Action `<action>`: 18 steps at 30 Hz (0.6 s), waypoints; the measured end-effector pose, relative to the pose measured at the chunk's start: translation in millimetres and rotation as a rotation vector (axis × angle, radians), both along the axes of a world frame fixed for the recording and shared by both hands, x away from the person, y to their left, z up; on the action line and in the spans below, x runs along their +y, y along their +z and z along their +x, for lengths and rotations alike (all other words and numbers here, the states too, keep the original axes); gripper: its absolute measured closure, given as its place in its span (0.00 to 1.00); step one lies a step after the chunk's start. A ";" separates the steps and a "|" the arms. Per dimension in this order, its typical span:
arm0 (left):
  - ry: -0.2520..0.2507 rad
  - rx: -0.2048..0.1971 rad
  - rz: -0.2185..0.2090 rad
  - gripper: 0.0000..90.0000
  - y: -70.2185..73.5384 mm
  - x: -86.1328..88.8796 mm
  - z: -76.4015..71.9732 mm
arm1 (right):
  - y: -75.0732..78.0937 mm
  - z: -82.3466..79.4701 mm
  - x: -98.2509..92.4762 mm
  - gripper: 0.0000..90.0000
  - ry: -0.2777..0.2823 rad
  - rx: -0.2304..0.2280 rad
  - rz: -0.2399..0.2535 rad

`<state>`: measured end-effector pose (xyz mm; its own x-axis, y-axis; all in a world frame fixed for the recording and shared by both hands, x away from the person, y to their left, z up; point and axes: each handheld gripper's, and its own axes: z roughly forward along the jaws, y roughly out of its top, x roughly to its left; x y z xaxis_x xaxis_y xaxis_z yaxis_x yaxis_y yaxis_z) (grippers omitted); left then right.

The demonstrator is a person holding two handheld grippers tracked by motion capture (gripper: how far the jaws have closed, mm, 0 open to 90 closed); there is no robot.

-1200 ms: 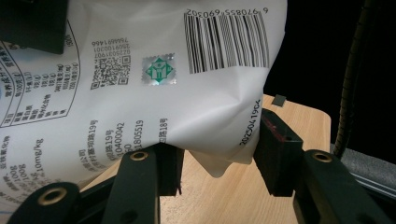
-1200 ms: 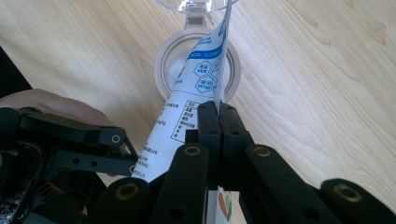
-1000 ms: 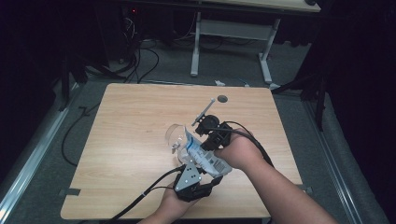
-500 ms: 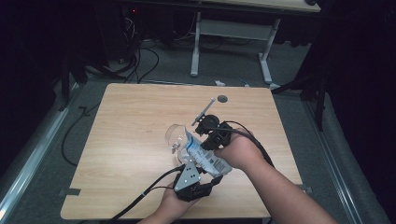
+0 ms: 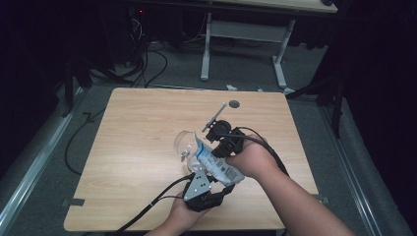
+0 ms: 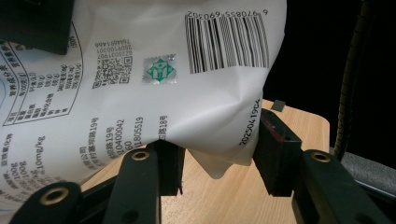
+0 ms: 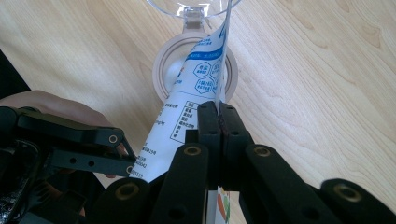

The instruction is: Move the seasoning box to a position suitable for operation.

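White plastic pouch held tilted over a clear jar on the wooden table: the right gripper pinches its edge, jaws together, while the left gripper clamps its lower corner.

White, blue-printed pouch; pale wood table

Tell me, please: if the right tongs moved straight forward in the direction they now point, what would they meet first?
Probably the clear container's round opening, into which the white pouch leads. The right tongs are shut on the pouch's edge and point along it; depth is hard to judge.
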<state>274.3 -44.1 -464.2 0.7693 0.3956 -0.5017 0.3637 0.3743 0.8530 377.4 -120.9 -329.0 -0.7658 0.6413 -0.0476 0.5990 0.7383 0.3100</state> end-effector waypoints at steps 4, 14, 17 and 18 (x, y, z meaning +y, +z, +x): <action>0.001 0.004 -0.006 0.64 -0.3 -0.4 0.7 | -0.8 1.8 -0.3 1.00 0.003 0.004 -0.002; 0.003 0.001 -0.007 0.64 1.2 1.3 0.0 | -2.2 2.5 2.8 1.00 0.004 0.007 -0.002; 0.004 -0.001 -0.008 0.64 1.4 1.6 -0.7 | -2.6 2.3 3.6 1.00 0.005 0.009 -0.001; 0.004 -0.001 -0.008 0.64 1.4 1.6 -0.8 | -2.8 2.4 3.6 1.00 0.011 0.009 -0.005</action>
